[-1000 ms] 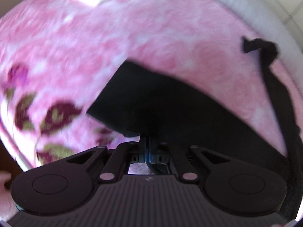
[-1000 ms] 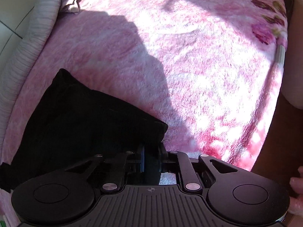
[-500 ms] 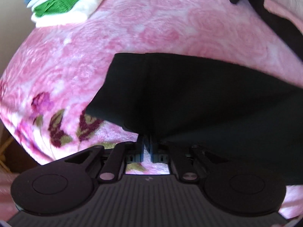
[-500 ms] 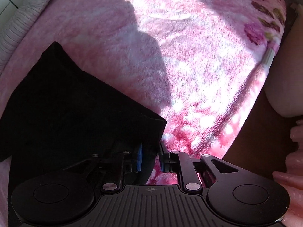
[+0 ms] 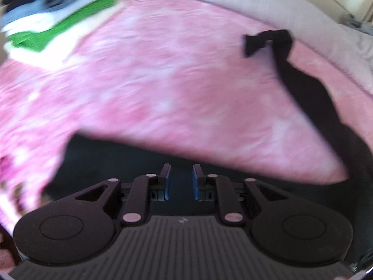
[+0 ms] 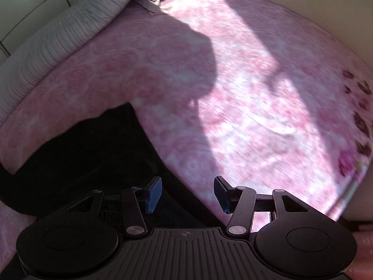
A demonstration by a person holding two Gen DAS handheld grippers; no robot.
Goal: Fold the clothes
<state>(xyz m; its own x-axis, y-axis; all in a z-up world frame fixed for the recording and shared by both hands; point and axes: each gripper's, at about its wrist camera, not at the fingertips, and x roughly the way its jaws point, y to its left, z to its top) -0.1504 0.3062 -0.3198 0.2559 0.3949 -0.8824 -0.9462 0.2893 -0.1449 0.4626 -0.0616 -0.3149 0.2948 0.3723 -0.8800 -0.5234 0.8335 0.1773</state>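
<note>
The black garment [image 5: 112,163] lies spread on the pink blanket [image 5: 174,88] of the bed, directly under both grippers. In the left wrist view the whole picture is smeared by motion blur, so edges are soft. The left gripper [image 5: 181,179] has its jaws a narrow gap apart with nothing between them; only dark cloth shows below. A long black strap [image 5: 303,88] of the garment runs up and away to the right, ending in a small knotted or folded tip whose shape is hard to make out. The garment's lower right part is cut off by the frame. At the top left sits a stack of folded clothes [image 5: 58,23], green, white and grey, blurred and partly out of frame.

In the right wrist view the right gripper [image 6: 187,192] has its jaws wide apart and empty, hovering over the garment's [image 6: 93,154] right edge. The cloth is so dark that its folds cannot be read. A pale striped pillow [image 6: 58,39] lies along the blanket's [image 6: 256,93] far left edge.
</note>
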